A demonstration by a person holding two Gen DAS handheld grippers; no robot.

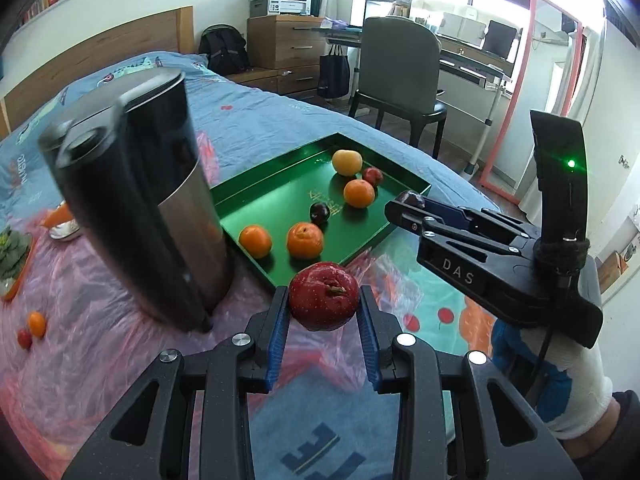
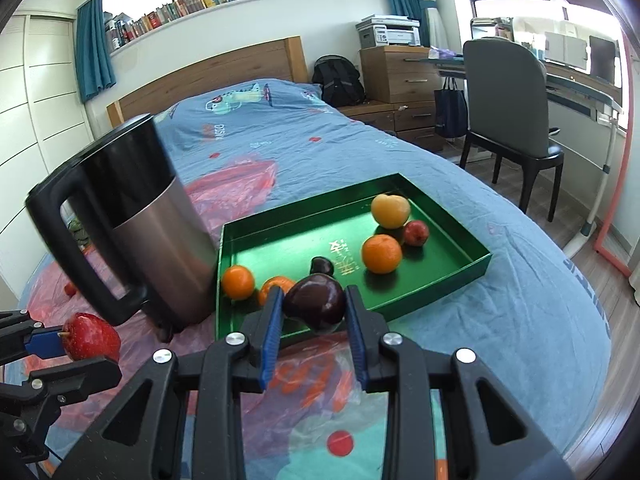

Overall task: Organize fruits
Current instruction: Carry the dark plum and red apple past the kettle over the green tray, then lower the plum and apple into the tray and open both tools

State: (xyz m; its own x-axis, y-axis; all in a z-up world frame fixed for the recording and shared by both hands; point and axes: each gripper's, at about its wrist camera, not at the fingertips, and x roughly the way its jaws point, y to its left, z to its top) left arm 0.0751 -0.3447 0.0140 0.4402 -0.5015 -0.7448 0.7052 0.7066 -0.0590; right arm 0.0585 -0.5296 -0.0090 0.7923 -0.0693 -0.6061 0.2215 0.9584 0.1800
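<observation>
Between left gripper (image 1: 324,308) pads, red apple (image 1: 324,296), near green tray (image 1: 280,184)

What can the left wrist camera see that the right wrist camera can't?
Only the left wrist view shows the small orange and small red fruit lying left of the kettle, and the gloved hand. Only the right wrist view shows the kettle's handle. Both show the green tray, the red apple and the dark plum, each clamped in jaws.
</observation>
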